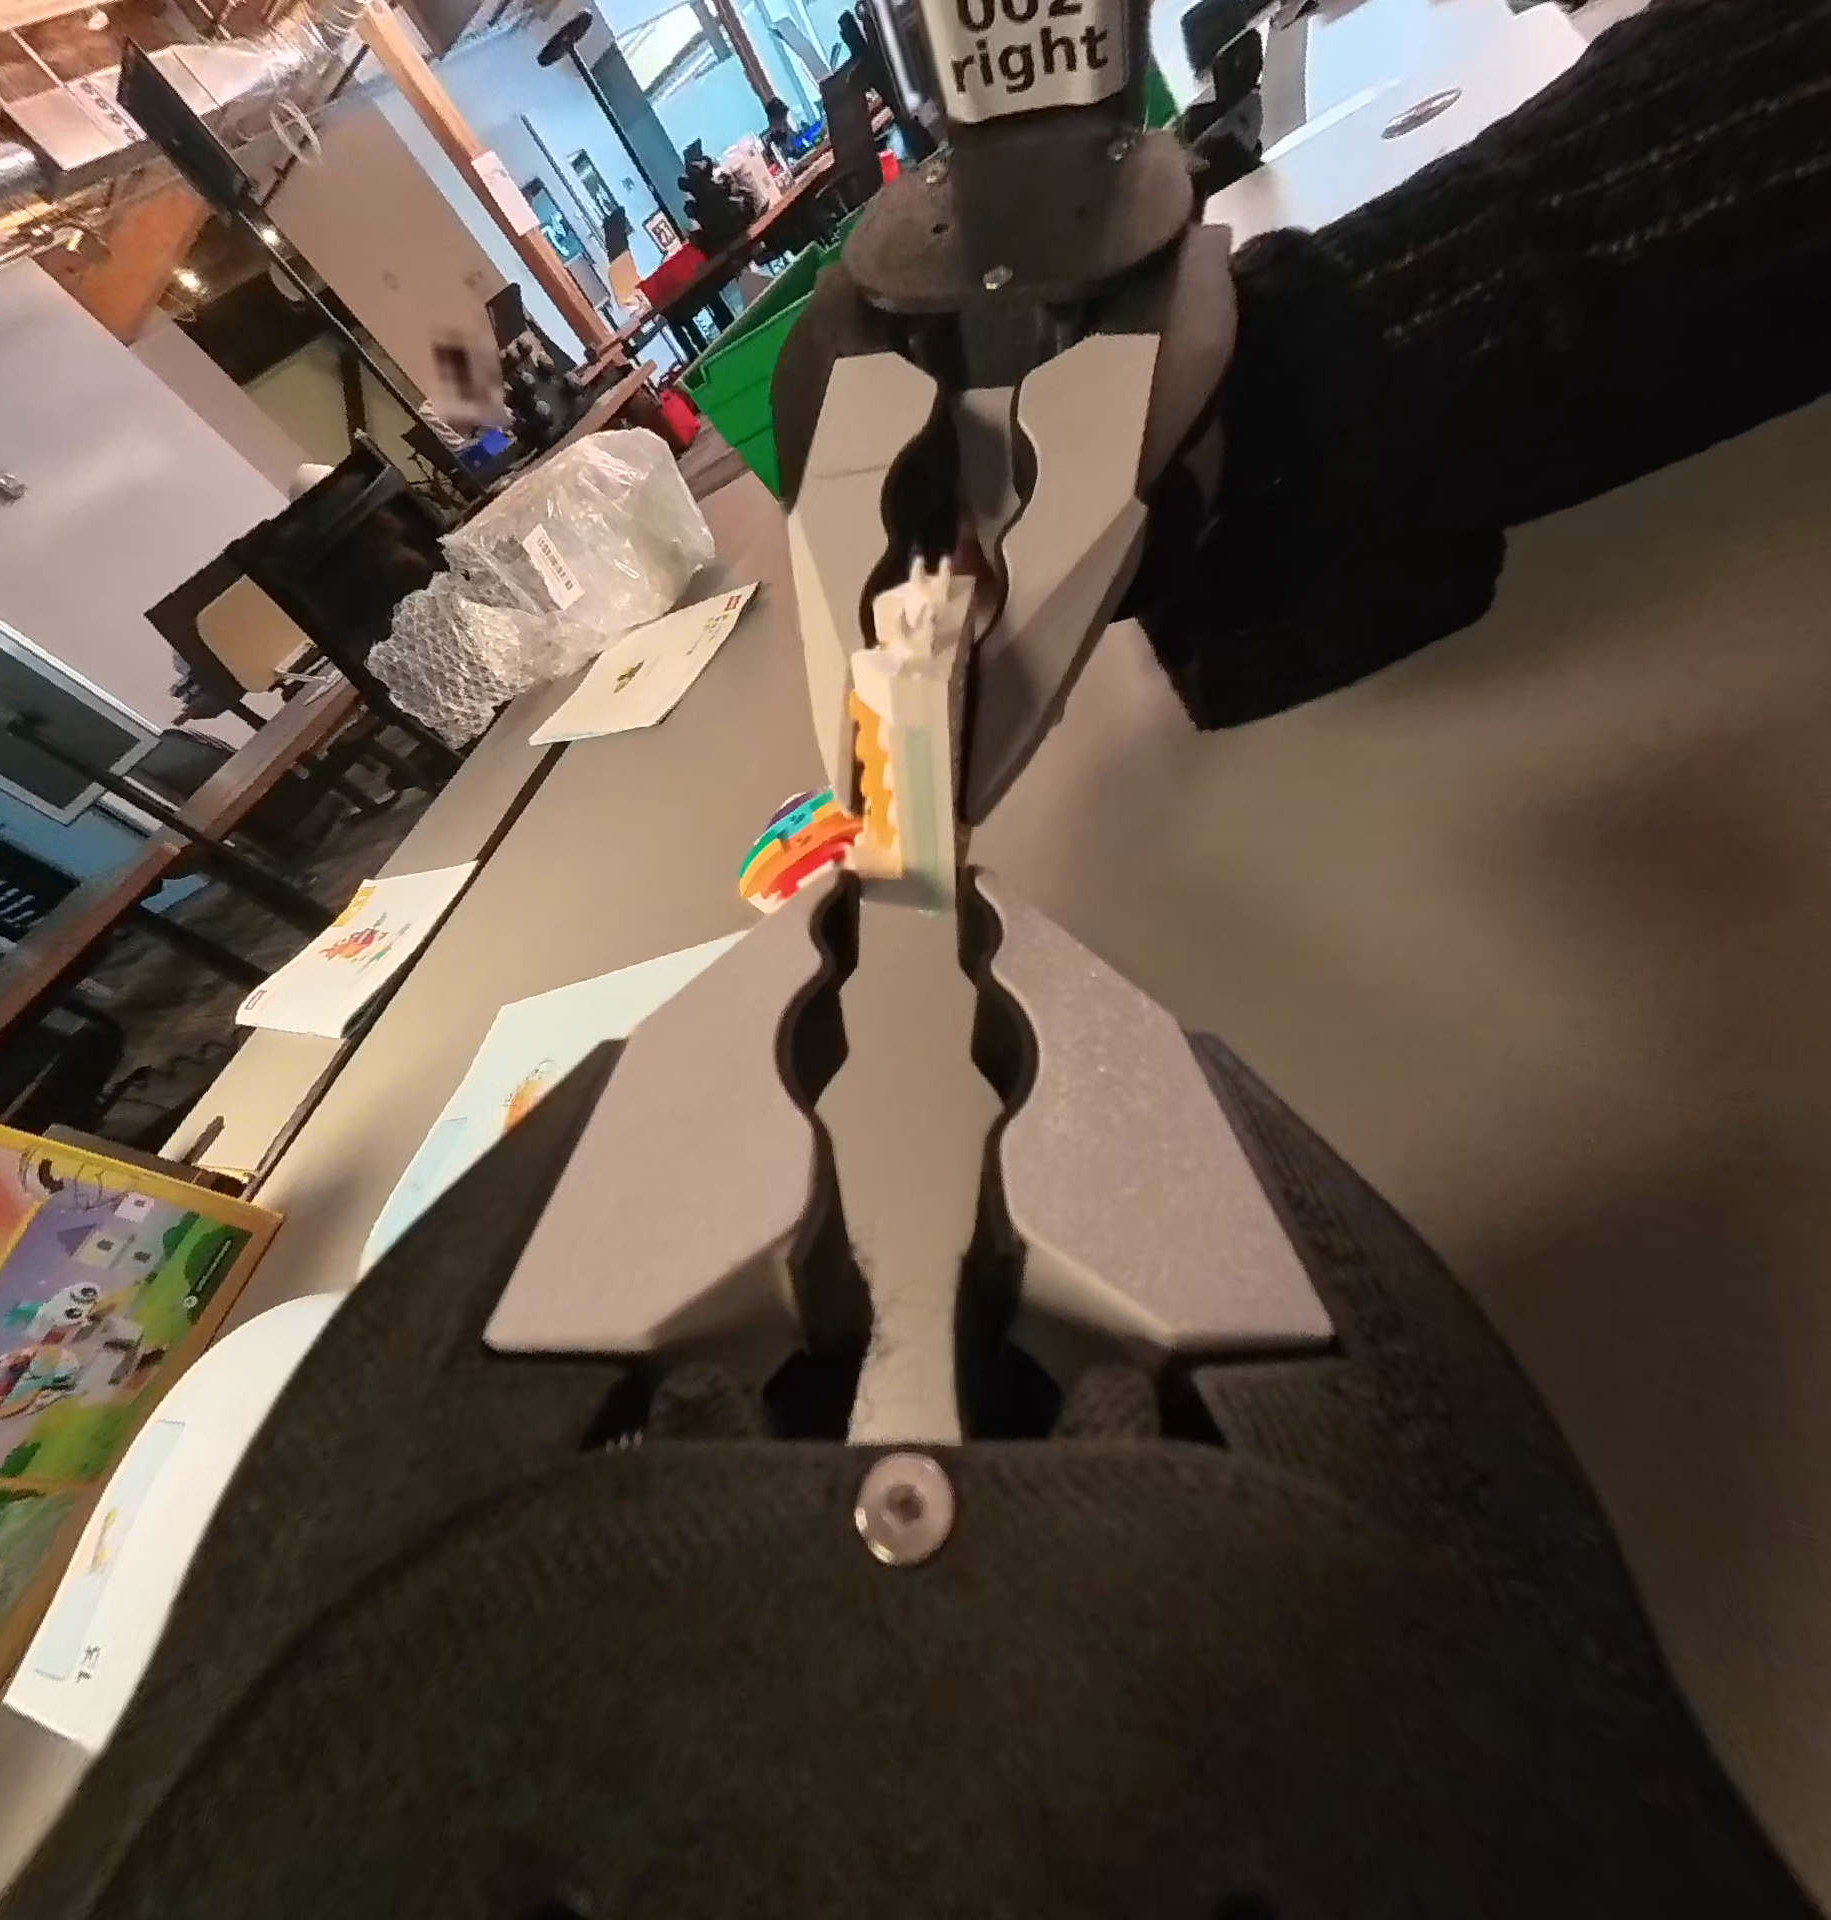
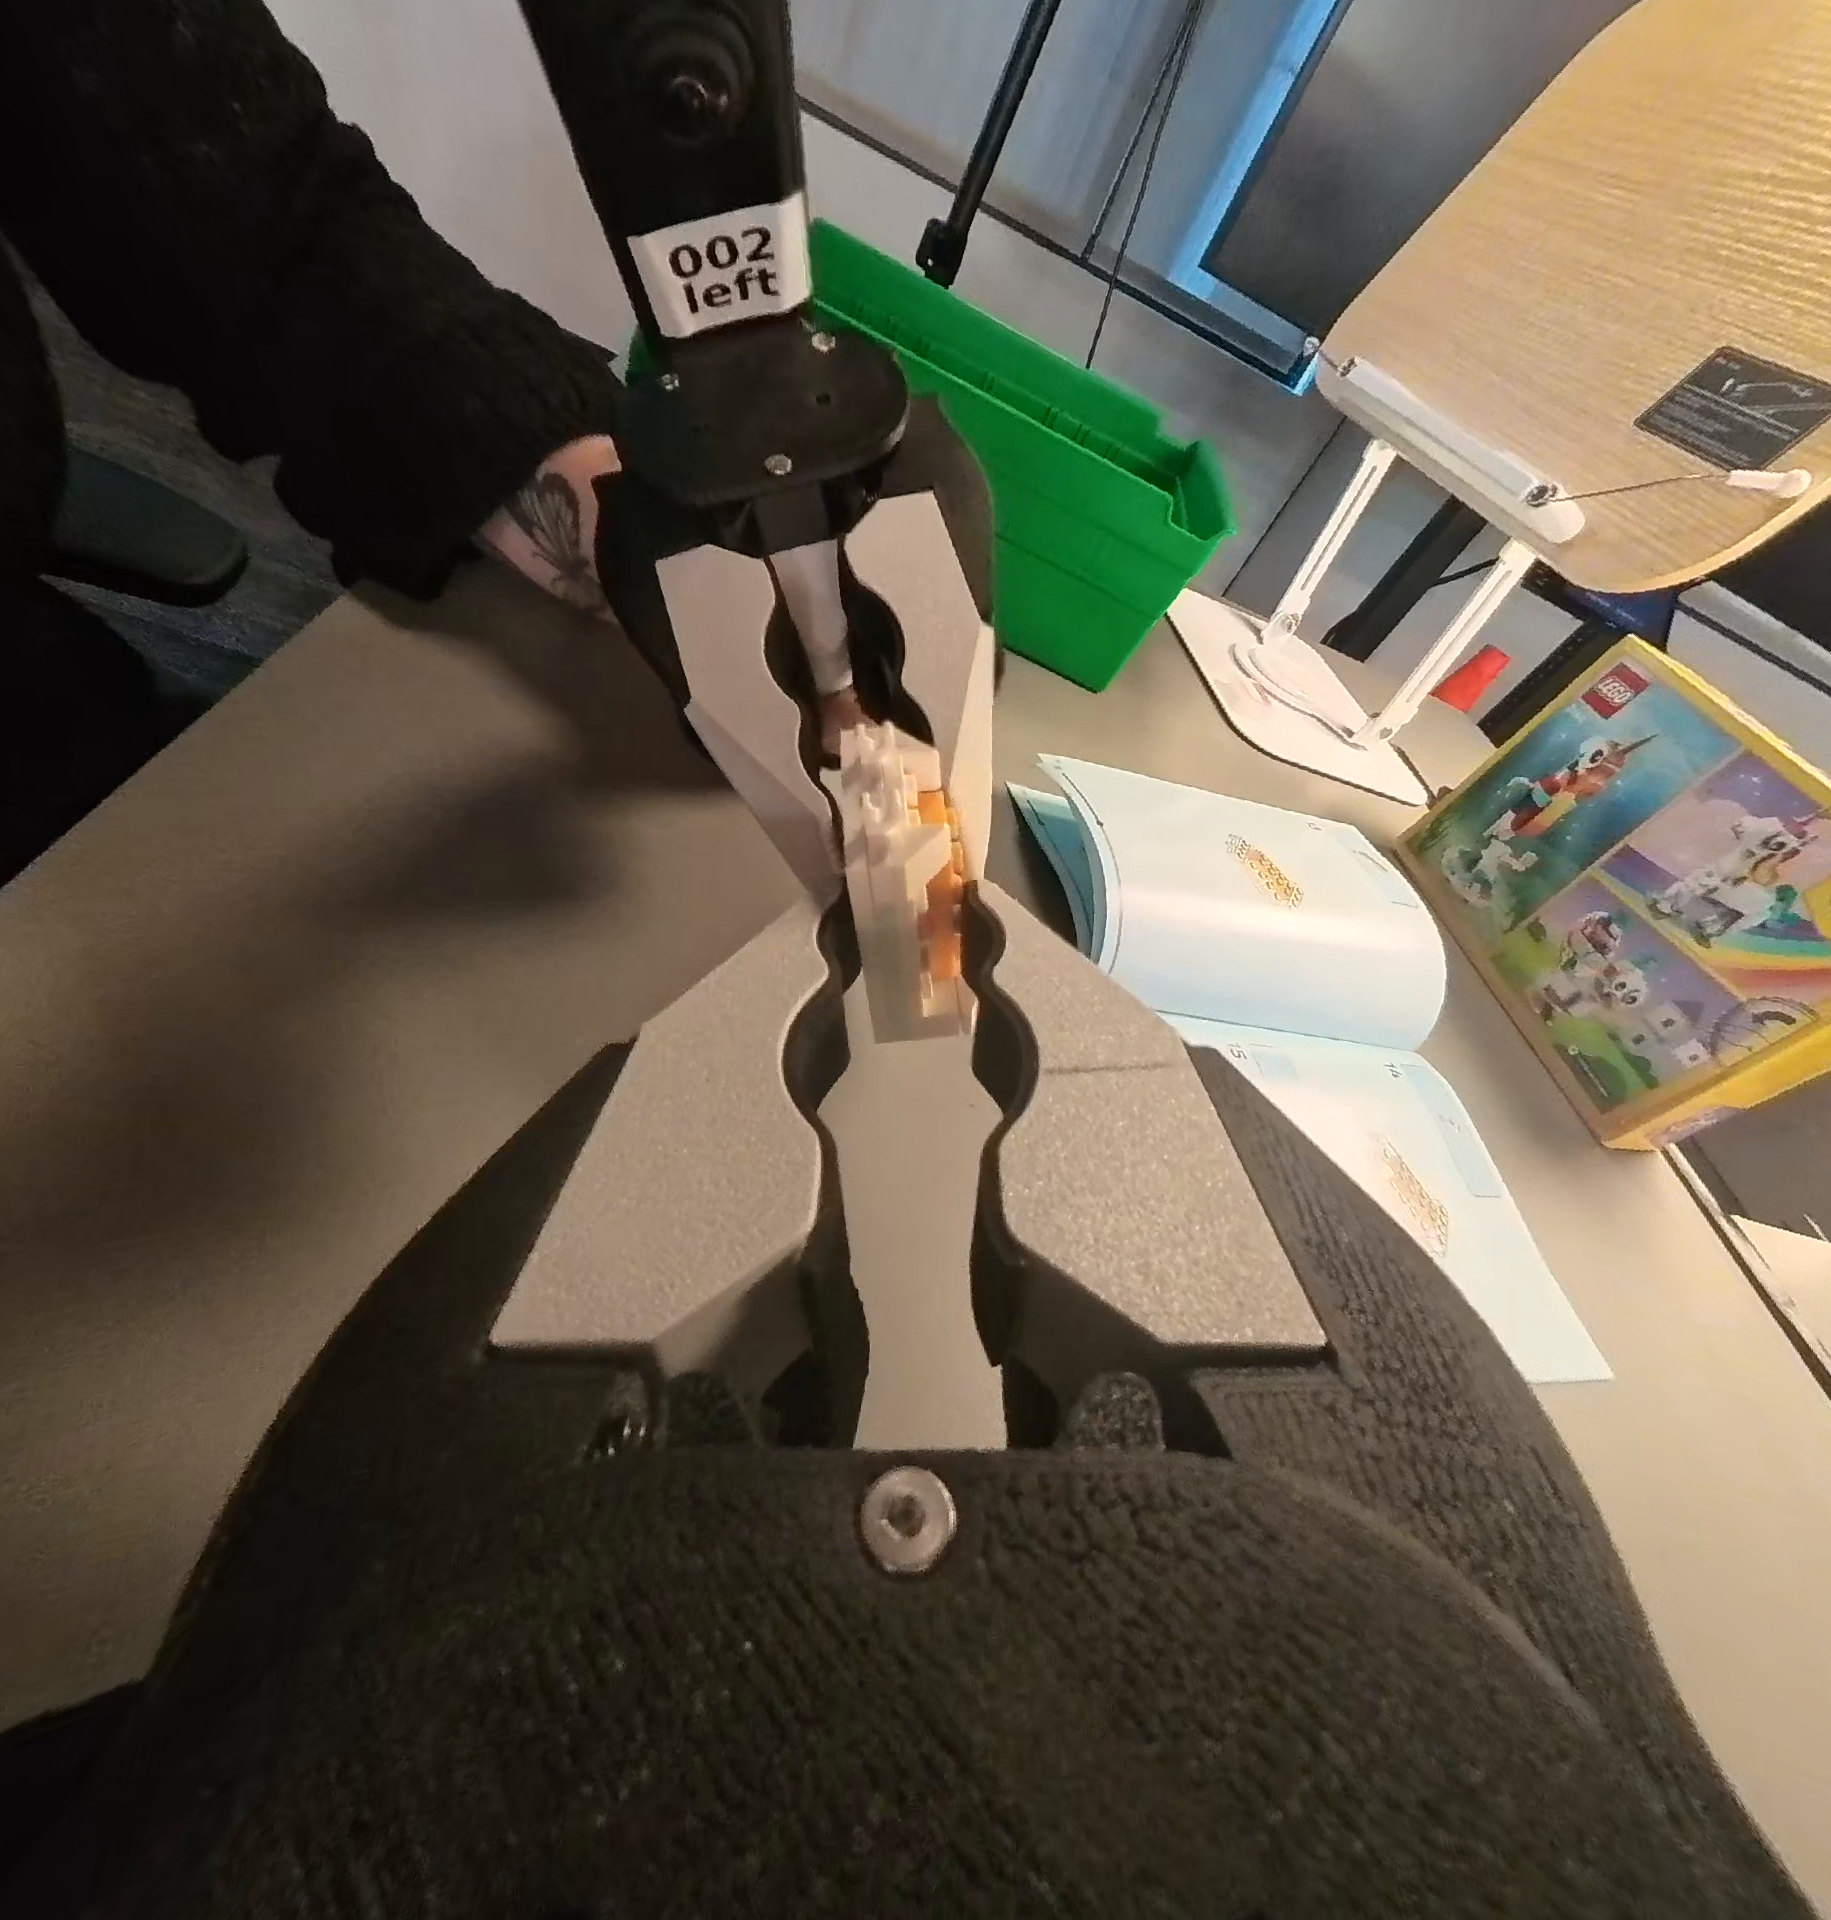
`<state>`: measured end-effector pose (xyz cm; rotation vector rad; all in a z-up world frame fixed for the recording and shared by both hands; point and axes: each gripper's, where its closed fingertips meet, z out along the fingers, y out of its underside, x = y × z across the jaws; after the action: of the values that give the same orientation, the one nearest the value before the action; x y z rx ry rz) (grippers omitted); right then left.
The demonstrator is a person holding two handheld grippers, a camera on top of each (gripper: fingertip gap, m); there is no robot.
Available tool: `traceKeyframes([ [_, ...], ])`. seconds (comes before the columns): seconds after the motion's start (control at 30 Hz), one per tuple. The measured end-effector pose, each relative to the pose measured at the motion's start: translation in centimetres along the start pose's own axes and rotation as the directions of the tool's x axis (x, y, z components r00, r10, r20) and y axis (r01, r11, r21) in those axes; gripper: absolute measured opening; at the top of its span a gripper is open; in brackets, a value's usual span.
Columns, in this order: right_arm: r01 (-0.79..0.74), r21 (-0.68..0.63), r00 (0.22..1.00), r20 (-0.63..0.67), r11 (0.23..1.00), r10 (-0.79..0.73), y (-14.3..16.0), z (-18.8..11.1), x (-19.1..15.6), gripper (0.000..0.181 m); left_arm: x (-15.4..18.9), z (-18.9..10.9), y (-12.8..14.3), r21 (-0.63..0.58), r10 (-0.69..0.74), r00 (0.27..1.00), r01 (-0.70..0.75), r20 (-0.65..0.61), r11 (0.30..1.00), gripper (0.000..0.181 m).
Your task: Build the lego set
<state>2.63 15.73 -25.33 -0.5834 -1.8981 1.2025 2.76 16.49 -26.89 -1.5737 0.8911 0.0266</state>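
A small white and orange lego assembly [image 1: 906,727] is held in the air above the grey table [image 1: 1410,935], between the two grippers, which meet tip to tip. My right gripper [image 1: 909,826] comes in from the top of the left wrist view, and its fingers are closed on the assembly's far part. My left gripper [image 1: 909,894] has its jaws narrow around the near end. In the right wrist view the assembly [image 2: 895,914] runs from my right gripper [image 2: 903,912] into my left gripper [image 2: 906,883]. A rainbow-coloured lego piece [image 1: 797,842] lies on the table just behind.
An open instruction booklet [image 2: 1275,935] and the yellow lego box [image 2: 1659,894] lie to the right. A green bin [image 2: 1046,468] and a white stand [image 2: 1410,623] sit behind. Bubble wrap [image 1: 568,561] and more booklets [image 1: 651,665] lie farther off. Black sleeves [image 2: 215,312] reach in. My two grippers' fingertips are within a few centimetres of each other.
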Motion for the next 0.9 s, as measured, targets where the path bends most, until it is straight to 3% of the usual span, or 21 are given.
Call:
traceKeyframes([
  [0.03, 0.012, -0.010, 1.000, -0.001, 1.000, -0.012, 0.1, 0.0, 0.0, 0.017, 0.0, 0.0, 0.1, 0.001, -0.010, 1.000, 0.010, -0.008, 1.000, 0.018],
  [0.17, 0.109, -0.018, 0.993, -0.032, 0.994, -0.110, 0.1, 0.2, -0.1, 0.017, 0.2, -0.2, -0.1, 0.038, -0.112, 0.990, 0.116, -0.086, 0.993, 0.019],
  [0.33, 0.321, -0.130, 0.925, -0.171, 0.938, -0.340, 0.5, 0.1, 1.2, 0.017, -0.5, -1.2, -1.4, 0.124, -0.348, 0.914, 0.377, -0.208, 0.918, 0.047],
  [0.4, 0.397, -0.271, 0.849, -0.255, 0.877, -0.463, 1.7, -0.2, 2.8, 0.017, -1.2, -1.0, -1.2, 0.121, -0.389, 0.907, 0.409, -0.163, 0.904, 0.052],
  [0.5, 0.441, -0.472, 0.733, -0.302, 0.763, -0.610, 3.2, -0.3, 4.8, 0.018, -2.7, -0.2, -0.3, 0.094, -0.398, 0.917, 0.395, 0.016, 0.914, 0.054],
  [0.6, 0.441, -0.530, 0.694, -0.311, 0.725, -0.649, 3.2, 0.6, 5.1, 0.018, -3.3, 0.8, 0.6, 0.044, -0.381, 0.914, 0.379, 0.137, 0.924, 0.059],
  [0.73, 0.483, -0.640, 0.564, -0.294, 0.597, -0.772, 2.9, 1.4, 5.8, 0.017, -3.4, 1.2, 1.0, 0.025, -0.414, 0.897, 0.415, 0.155, 0.909, 0.052],
  [0.9, 0.491, -0.711, 0.489, -0.255, 0.504, -0.834, 3.2, 1.8, 6.3, 0.018, -4.2, 0.9, 1.4, 0.037, -0.474, 0.863, 0.476, 0.175, 0.879, 0.046],
])
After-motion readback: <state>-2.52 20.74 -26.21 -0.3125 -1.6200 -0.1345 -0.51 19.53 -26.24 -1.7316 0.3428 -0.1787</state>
